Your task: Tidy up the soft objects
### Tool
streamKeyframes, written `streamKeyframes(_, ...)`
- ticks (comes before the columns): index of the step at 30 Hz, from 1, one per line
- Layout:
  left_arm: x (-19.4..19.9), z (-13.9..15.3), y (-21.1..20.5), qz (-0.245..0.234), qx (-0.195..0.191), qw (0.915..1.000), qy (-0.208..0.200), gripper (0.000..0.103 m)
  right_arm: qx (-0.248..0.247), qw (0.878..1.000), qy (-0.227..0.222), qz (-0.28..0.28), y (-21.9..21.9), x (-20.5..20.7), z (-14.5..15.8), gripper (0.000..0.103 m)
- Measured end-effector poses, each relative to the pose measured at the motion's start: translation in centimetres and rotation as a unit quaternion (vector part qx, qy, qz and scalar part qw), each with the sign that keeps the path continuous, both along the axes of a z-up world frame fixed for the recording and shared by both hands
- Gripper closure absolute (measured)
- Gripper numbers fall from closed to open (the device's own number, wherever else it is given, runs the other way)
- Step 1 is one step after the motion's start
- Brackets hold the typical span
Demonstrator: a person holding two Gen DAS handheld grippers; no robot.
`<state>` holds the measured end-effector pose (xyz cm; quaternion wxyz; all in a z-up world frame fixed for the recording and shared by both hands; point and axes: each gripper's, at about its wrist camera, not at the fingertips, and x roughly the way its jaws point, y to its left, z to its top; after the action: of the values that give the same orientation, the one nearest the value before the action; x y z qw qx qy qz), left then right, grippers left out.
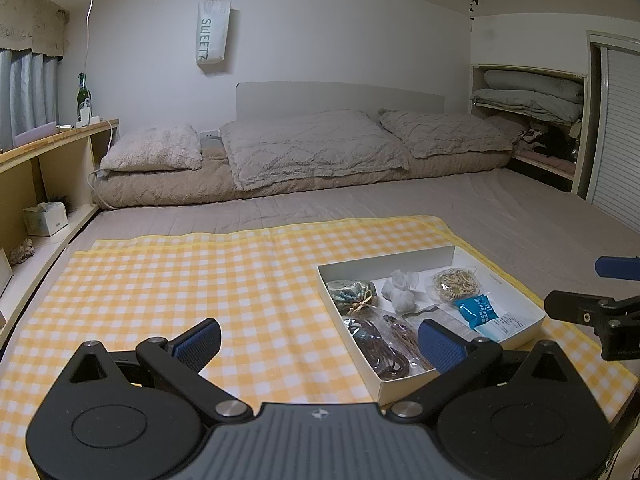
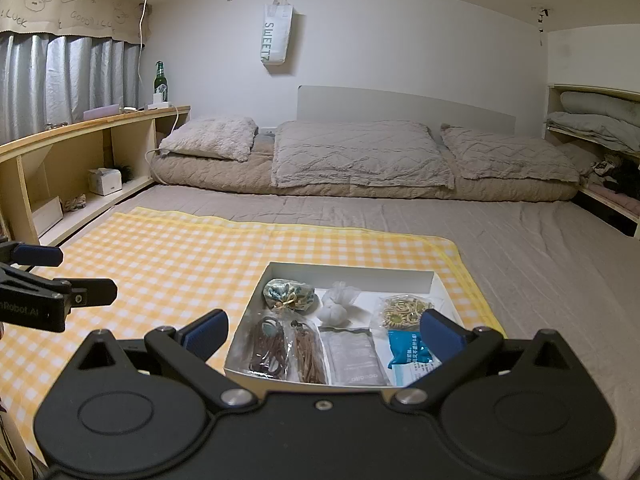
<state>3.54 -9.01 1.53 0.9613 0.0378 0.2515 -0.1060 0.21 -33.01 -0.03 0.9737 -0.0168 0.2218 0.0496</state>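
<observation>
A shallow white box (image 1: pixel 516 288) (image 2: pixel 424 278) lies on a yellow checked cloth (image 1: pixel 180 280) (image 2: pixel 180 256) on the bed. In it lie a patterned pouch (image 1: pixel 352 290) (image 2: pixel 288 294), a white gauze bundle (image 1: pixel 402 290) (image 2: pixel 338 306), a bag of tan bands (image 1: pixel 454 280) (image 2: pixel 402 310), a blue packet (image 1: pixel 480 308) (image 2: pixel 408 350), a grey packet (image 2: pixel 352 356) and bags of brown bands (image 1: pixel 380 344) (image 2: pixel 288 352). My left gripper (image 1: pixel 320 342) is open and empty, just left of the box. My right gripper (image 2: pixel 324 334) is open and empty over the box's near edge.
Pillows (image 2: pixel 360 152) and a folded quilt lie at the head of the bed. A wooden shelf (image 2: pixel 80 152) with a tissue box and a green bottle (image 2: pixel 160 78) runs along the left. Bedding shelves (image 1: pixel 532 96) stand at the right.
</observation>
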Motion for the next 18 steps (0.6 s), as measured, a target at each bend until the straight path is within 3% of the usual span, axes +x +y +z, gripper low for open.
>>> streamKeyframes(18, 0.00, 0.03, 0.03, 0.000, -0.001, 1.0000, 0.000, 0.000, -0.001, 1.000, 0.000, 0.004, 0.10, 0.02, -0.09, 0.000)
